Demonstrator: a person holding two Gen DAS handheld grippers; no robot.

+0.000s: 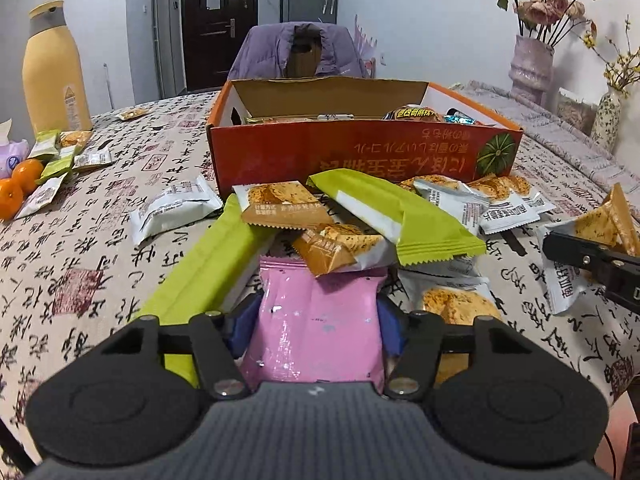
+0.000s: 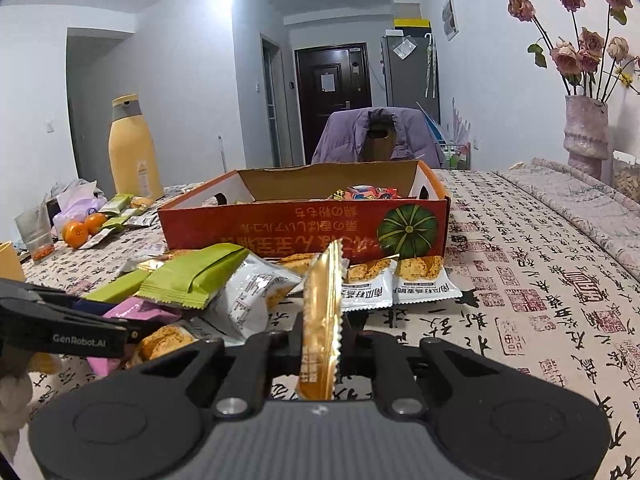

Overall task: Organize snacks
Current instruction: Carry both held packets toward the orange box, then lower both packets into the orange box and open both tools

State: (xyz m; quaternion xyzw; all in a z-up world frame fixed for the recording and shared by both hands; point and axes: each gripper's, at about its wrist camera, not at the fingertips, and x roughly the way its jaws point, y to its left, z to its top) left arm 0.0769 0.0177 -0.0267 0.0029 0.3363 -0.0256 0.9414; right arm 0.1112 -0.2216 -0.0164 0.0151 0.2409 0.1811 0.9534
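At the far left of the table (image 1: 120, 216), which wears a cloth printed with calligraphy, a tall yellow bottle (image 1: 54, 68) stands behind two oranges (image 1: 18, 186) and a small scatter of snack packets. Further right, a white packet (image 1: 174, 208) lies alone just ahead of the orange cardboard box (image 1: 352, 152), which sits open at the middle of the table with a few wrapped snacks already inside. In front of the box lies the main heap: two long green packets (image 1: 404, 212), several orange-and-white cracker packets (image 1: 280, 204) and more white ones, overlapping each other. At the near edge of that heap the left gripper (image 1: 316, 312) has its blue-padded fingers on either side of a pink packet (image 1: 316, 320), the pads pressing its sides. To the right, the right gripper (image 2: 322, 336) has its jaws pressed together on a golden-orange packet (image 2: 322, 312), which stands on edge, upright, clear of the heap and in line with the box's near wall. At the far right, a vase of dried roses (image 2: 584, 132) stands against the wall.
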